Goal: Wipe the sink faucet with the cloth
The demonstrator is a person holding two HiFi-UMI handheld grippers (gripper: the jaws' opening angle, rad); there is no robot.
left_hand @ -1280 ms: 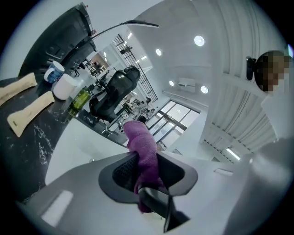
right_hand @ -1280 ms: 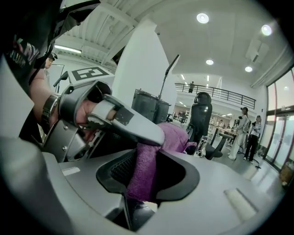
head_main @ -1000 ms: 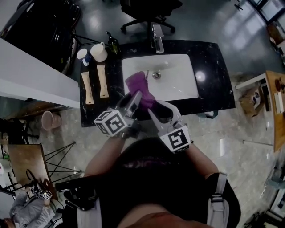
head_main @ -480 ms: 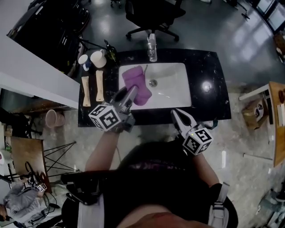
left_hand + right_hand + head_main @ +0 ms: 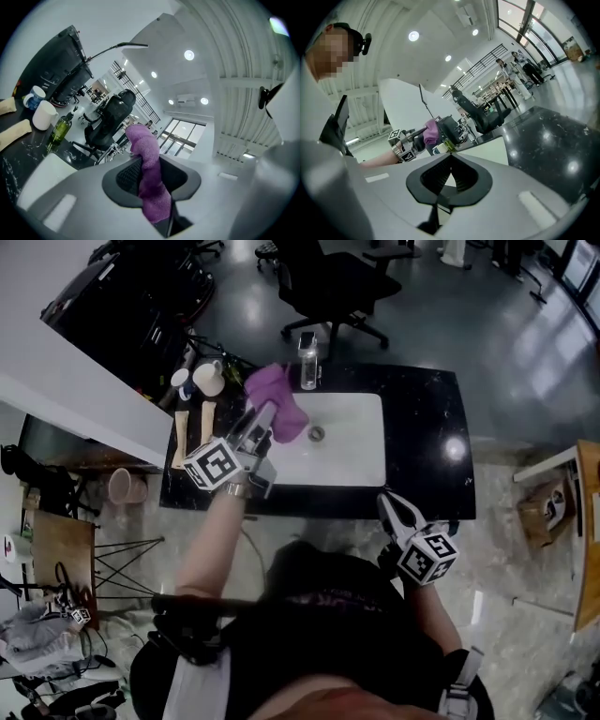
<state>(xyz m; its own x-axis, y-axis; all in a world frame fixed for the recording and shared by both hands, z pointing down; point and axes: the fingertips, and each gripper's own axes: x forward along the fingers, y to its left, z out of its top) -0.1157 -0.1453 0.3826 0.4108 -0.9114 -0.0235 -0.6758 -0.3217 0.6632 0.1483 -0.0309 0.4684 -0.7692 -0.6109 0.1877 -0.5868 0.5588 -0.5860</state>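
Observation:
A purple cloth (image 5: pixel 275 397) hangs bunched from my left gripper (image 5: pixel 260 420), which is shut on it above the sink's back left corner. In the left gripper view the cloth (image 5: pixel 144 146) fills the gap between the jaws and sticks out past them. The faucet (image 5: pixel 307 360) stands at the back rim of the white basin (image 5: pixel 352 451), just right of the cloth. My right gripper (image 5: pixel 388 503) is in front of the counter's right part, shut with nothing in it; its jaws meet at the tips (image 5: pixel 450 156).
On the black counter (image 5: pixel 427 427), left of the basin, stand a white mug (image 5: pixel 209 379), a blue-and-white cup (image 5: pixel 180 379) and a green bottle (image 5: pixel 60 129). Two beige rolls (image 5: pixel 180 435) lie beside them. An office chair (image 5: pixel 333 287) stands behind the counter.
My left gripper has carried the cloth from the basin's front up to its back left, near the faucet. My right gripper has drawn back to the front right and shut.

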